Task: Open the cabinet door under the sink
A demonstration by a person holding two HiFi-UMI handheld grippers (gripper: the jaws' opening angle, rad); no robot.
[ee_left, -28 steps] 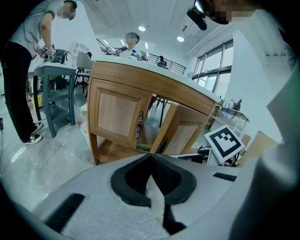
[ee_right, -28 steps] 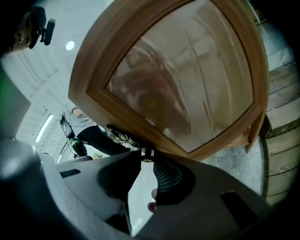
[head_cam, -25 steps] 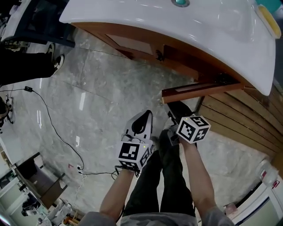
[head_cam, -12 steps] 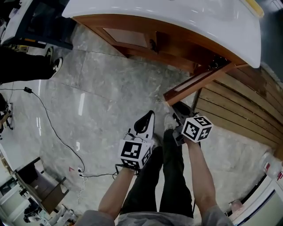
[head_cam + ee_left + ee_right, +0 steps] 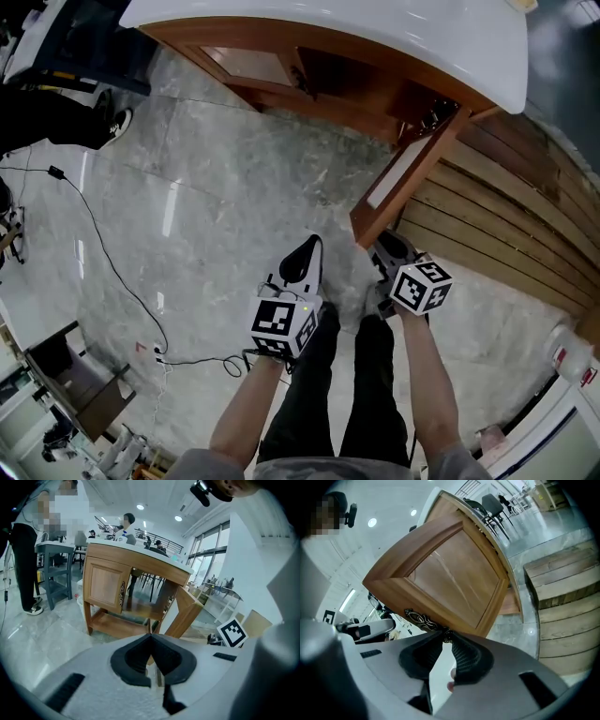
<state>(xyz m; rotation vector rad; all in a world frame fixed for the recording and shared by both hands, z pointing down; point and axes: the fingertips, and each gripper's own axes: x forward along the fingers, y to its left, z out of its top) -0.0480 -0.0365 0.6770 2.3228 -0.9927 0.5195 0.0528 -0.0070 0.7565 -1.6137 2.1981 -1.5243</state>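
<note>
1. The cabinet [image 5: 361,89] stands under the white sink top [image 5: 375,28] along the upper edge of the head view.
2. The right cabinet door [image 5: 398,183] is swung well out from the cabinet. Its free edge reaches down to the centre right of the head view, just beside the right gripper [image 5: 382,246].
3. The left door [image 5: 246,64] lies flush with the cabinet front at upper centre.
4. In the right gripper view the open door fills the middle of the frame, tilted, panel face towards the camera. An ornate metal handle [image 5: 423,619] sits at its lower edge.
5. The right gripper's jaws have just been closing. Their tips pinch the end of the handle, which stands between them at lower centre.
6. The left gripper [image 5: 151,637] has its jaws brought together, tips meeting, with nothing between them. It hangs over the marble floor [image 5: 216,206] at lower centre of the head view, apart from the door.
7. A slatted wooden platform [image 5: 506,234] lies right of the open door.
8. A black cable [image 5: 103,253] trails across the floor at left.
</note>
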